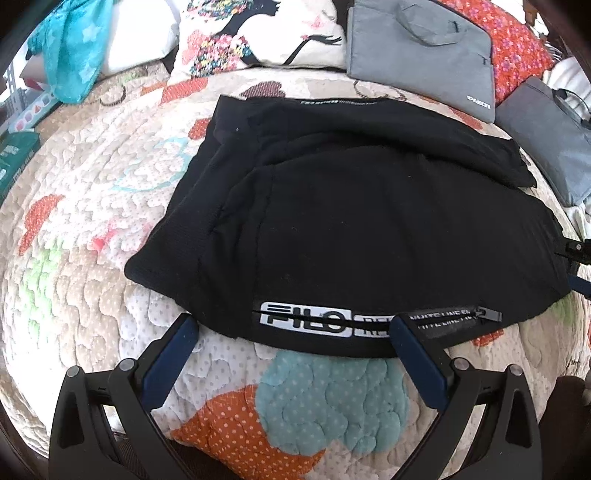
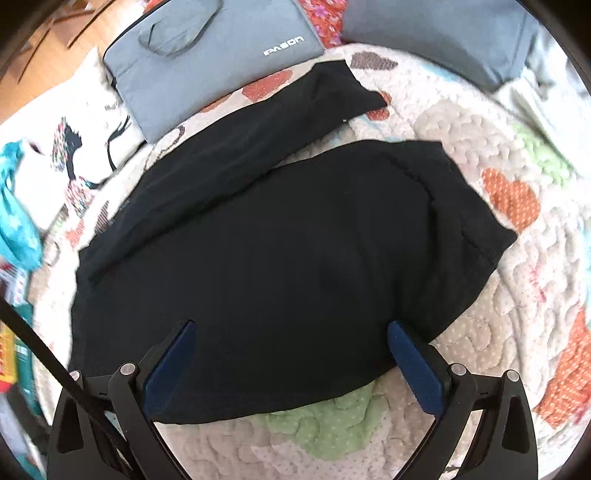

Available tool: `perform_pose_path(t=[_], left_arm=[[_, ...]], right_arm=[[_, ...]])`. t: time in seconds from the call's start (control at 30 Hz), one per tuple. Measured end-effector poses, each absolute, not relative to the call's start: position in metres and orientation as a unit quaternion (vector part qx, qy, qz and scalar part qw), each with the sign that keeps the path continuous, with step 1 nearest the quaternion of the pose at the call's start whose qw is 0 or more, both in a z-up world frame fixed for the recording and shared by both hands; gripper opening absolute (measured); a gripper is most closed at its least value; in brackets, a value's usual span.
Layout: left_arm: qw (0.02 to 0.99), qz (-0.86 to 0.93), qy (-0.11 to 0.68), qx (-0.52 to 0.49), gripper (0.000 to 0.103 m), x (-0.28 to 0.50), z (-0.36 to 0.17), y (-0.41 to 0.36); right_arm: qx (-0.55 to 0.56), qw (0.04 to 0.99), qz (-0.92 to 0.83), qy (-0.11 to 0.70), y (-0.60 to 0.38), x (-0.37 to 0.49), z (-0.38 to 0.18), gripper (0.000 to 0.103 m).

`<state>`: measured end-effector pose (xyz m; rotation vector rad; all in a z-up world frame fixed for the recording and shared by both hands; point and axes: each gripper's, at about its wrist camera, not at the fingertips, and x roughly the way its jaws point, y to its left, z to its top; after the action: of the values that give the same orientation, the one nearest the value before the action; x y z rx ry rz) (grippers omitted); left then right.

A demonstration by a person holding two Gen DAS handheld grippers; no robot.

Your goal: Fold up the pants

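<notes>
Black pants (image 1: 351,206) lie folded on a quilted bedspread (image 1: 92,192), with a white logo strip and zipper (image 1: 369,319) along the near edge. My left gripper (image 1: 295,325) hovers open at that near edge; its right finger (image 1: 417,354) overlaps the logo strip, its left finger (image 1: 170,354) is over the quilt. In the right wrist view the black pants (image 2: 295,258) spread across the middle, one leg (image 2: 277,122) angling up toward the back. My right gripper (image 2: 291,332) hangs open over the near part of the cloth, nothing pinched.
A grey laptop sleeve (image 1: 421,51) and a darker grey bag (image 1: 546,133) lie behind the pants, by a patterned pillow (image 1: 258,33). Teal cloth (image 1: 74,48) and boxes (image 1: 18,155) sit at the left. The grey sleeve (image 2: 207,55) and the second grey bag (image 2: 443,33) sit beyond the pants.
</notes>
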<state>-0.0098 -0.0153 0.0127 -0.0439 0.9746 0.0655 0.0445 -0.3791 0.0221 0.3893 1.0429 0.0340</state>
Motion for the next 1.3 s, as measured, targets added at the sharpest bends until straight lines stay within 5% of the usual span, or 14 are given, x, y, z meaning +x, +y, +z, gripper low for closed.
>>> perform_pose_path(t=[0.33,0.67,1.07,1.13,1.2,1.3], left_arm=[[0.910,-0.003,0.409,0.064,0.091,-0.039,0.053,-0.052],[0.936,0.022,0.352,0.013,0.091,-0.056,0.118,-0.035],[0.910,0.042,0.409,-0.056,0.091,-0.035,0.091,0.019],[0.899,0.046,0.427,-0.089,0.084,-0.028,0.081,0.044],[0.885,0.053,0.448,-0.112,0.053,-0.021,0.070,0.063],[0.859,0.058,0.483,-0.161,0.045,-0.010,0.049,0.093]], right_arm=[[0.165,0.890,-0.033,0.423,-0.387,0.016,0.046,0.101],[0.044,0.929,-0.049,0.364,-0.338,0.000,0.070,0.101],[0.042,0.918,-0.023,0.394,-0.332,0.006,0.062,0.101],[0.031,0.918,-0.022,0.396,-0.329,0.007,0.061,0.101],[0.028,0.918,-0.019,0.396,-0.328,0.008,0.060,0.101],[0.039,0.915,-0.017,0.402,-0.332,0.010,0.058,0.101]])
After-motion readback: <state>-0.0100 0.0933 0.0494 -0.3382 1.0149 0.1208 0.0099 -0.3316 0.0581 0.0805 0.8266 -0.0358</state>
